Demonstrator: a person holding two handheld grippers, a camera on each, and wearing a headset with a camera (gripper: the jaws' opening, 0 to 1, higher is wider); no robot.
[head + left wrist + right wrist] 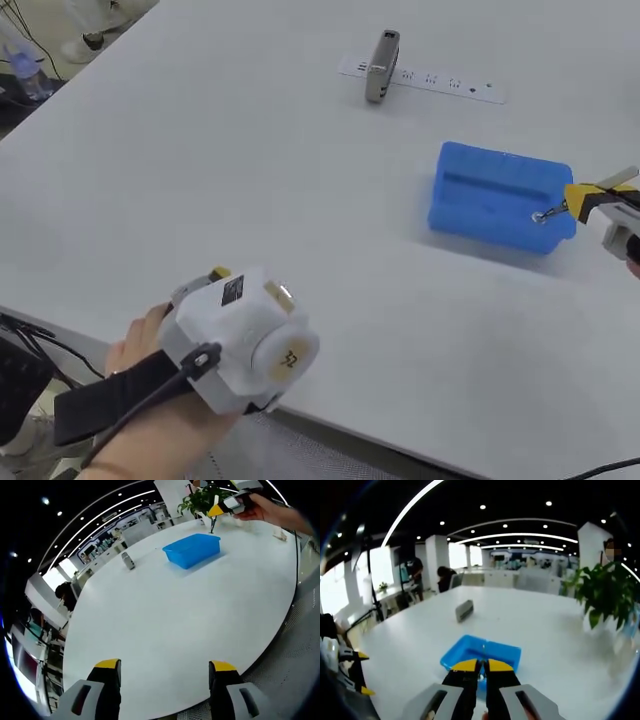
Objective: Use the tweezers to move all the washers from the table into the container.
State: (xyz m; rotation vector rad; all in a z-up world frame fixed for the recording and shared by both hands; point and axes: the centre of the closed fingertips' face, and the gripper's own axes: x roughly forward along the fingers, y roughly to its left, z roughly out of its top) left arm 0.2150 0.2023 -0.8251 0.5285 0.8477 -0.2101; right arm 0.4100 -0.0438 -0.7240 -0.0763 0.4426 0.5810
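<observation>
**Head view.** The right claw (pixel 580 197) is closed on the tweezers (pixel 553 210). The tweezer tips hang just ahead of the claw, over the near-right corner of the blue container (pixel 495 195). A small bright speck sits at the tips, too small to tell if it is a washer. Judgement: the step in hand is a drop into the container. How many washers are left cannot be told, because none can be made out on the white, smooth bench (pixel 250 170). Beyond the container lies a power strip (pixel 430 78) with a grey block (pixel 382 65) on it.

**Left gripper view.** The left claw (pixel 165 667) is wide open and holds nothing. The container lies well ahead of it, with the right claw above the container's far side.

**Right gripper view.** The jaws stand almost together. The container lies directly below and ahead of them. The room is an open office with ceiling spotlights, light strips and desks with people. A plant (pixel 600 595) stands to the claw's right.
</observation>
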